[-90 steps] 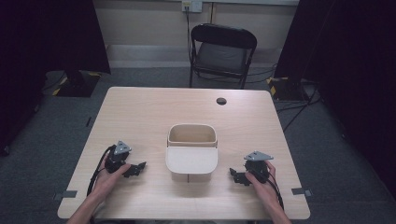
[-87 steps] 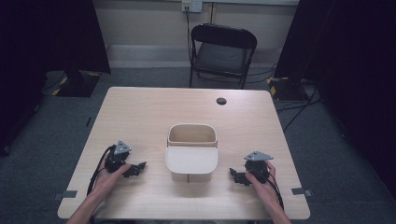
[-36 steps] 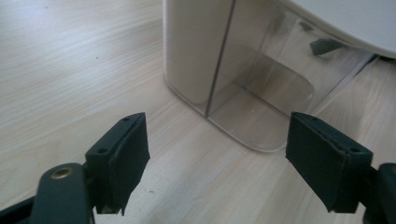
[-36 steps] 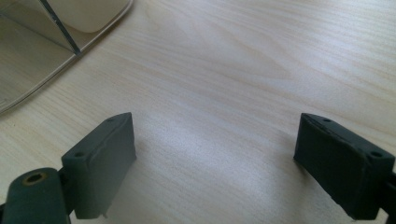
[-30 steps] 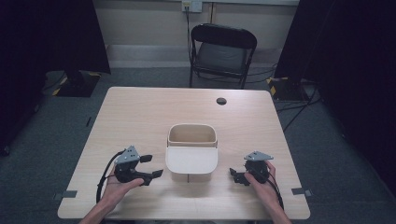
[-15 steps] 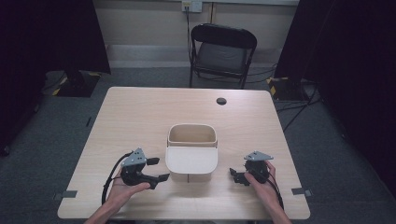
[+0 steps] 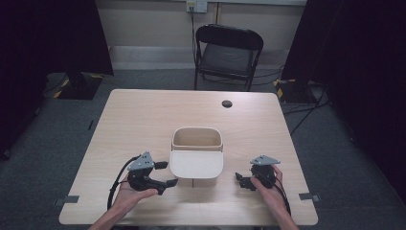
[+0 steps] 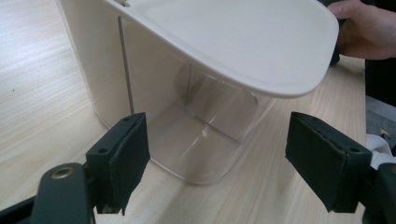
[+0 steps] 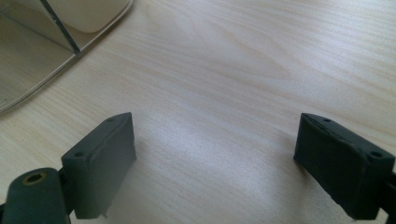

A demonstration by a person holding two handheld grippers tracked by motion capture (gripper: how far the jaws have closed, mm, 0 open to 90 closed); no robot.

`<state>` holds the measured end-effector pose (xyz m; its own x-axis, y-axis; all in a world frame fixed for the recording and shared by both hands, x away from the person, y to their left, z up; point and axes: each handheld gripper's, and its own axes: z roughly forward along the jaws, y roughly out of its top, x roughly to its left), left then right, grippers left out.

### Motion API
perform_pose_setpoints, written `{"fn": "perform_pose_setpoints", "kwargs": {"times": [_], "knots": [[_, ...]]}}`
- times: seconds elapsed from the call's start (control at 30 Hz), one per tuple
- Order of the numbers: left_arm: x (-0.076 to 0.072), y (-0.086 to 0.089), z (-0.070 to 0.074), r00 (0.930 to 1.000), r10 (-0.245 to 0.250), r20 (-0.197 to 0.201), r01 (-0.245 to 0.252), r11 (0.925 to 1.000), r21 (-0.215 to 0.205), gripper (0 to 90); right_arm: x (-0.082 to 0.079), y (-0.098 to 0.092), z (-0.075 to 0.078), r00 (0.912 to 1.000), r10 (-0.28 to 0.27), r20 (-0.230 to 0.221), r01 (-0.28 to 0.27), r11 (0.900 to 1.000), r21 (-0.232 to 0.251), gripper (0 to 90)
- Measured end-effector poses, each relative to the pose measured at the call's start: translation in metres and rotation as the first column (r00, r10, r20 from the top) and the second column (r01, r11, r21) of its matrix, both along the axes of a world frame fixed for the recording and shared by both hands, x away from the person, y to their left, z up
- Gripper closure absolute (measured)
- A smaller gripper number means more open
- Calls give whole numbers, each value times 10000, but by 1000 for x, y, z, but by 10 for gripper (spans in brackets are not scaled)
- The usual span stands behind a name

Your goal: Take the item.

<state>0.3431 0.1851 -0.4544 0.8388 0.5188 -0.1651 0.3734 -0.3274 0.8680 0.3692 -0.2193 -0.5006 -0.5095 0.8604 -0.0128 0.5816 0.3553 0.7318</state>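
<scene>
A cream container (image 7: 197, 140) with an open top stands at the middle of the table, and a cream flap (image 7: 196, 164) juts out over its near side. In the left gripper view that flap (image 8: 233, 42) overhangs a clear lower wall (image 8: 205, 126). My left gripper (image 7: 167, 173) lies on the table just left of the container and points at it. Its jaws (image 8: 219, 163) are open and have just been opening, with the clear wall close ahead and nothing pressed between the pads. My right gripper (image 7: 241, 181) rests open to the right of the container, over bare wood (image 9: 215, 154).
The table (image 7: 143, 120) is pale wood with a small black round cap (image 7: 227, 103) at its far side. A black folding chair (image 7: 229, 52) stands behind it. The other hand (image 8: 369, 28) shows beyond the container. The container's corner (image 9: 46, 37) lies ahead left of the right jaws.
The left hand has slid its gripper right, from the table's left part up to the container's near-left corner. The right gripper has stayed in place.
</scene>
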Motion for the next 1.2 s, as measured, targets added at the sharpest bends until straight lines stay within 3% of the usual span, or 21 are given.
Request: {"fn": "perform_pose_setpoints", "kwargs": {"times": [0.47, 1.2], "knots": [[1, -5, 4, 9999, 3, 161, -5, 9999, 130, 225, 0, 0, 0, 10000, -4, -1, 4, 10000, 5, 116], [1, -5, 11, 9996, 60, 266, -56, 9998, -164, 250, 0, 0, 0, 10000, -6, -6, 6, 10000, 2, 116]]}}
